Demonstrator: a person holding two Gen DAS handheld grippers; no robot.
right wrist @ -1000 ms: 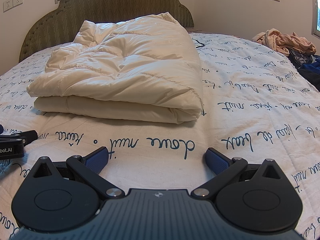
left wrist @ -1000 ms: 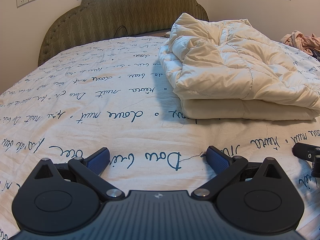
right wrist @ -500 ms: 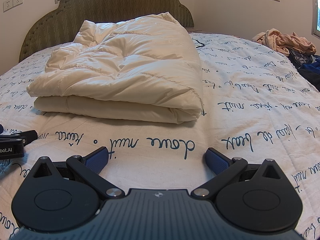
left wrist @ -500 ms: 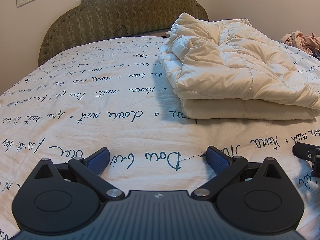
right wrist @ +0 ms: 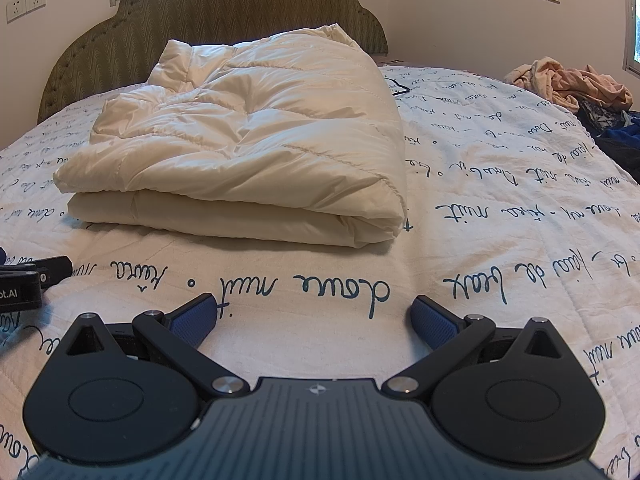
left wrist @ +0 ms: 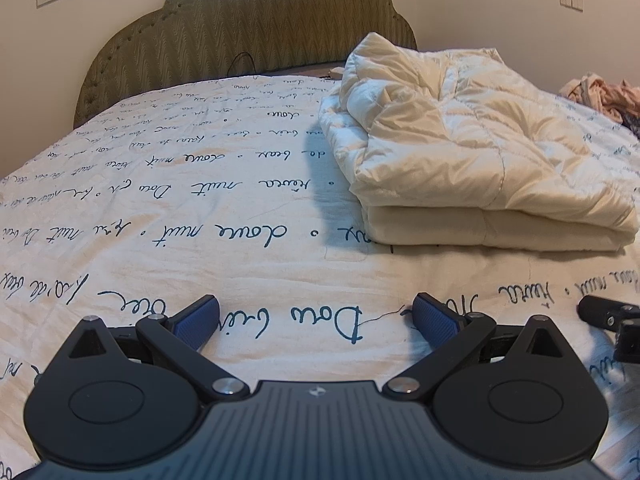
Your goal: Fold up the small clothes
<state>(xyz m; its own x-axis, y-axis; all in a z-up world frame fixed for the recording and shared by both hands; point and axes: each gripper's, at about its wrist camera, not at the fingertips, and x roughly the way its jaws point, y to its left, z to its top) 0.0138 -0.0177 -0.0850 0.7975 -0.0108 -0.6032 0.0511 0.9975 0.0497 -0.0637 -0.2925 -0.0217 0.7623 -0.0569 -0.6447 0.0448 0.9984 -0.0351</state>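
**Risk of a wrong or tangled pick-up; both grippers idling low and wide**

Noting the small clothes lying crumpled in a heap at the far right edge of the bed, well apart from both grippers, with darker garments bunched just beside them. Seeing no garment spread flat or folded on the bedspread in front of the fingers.

Flagging hazards:
- Risking a tangled lift, with several pieces coming up together, owing to the heap being bunched and overlapping.
- Risking a pinch of the bedspread along with the cloth, owing to the soft, quilted surface rising between the fingers.
- Risking a brush against the folded duvet, which is lying between the grippers and the headboard and near any reach to the right.
- Risking a knock between the two tools, owing to their sitting near each other side by side.
- Judging a snag possible on the loose thread lying just beside one blue pad.

Recording pose: holding the left gripper low over the bedspread, level, pointing towards the headboard, jaws spread wide and gripping nothing. Holding the right gripper likewise low and level, aimed at the duvet's near fold, jaws spread wide and empty.
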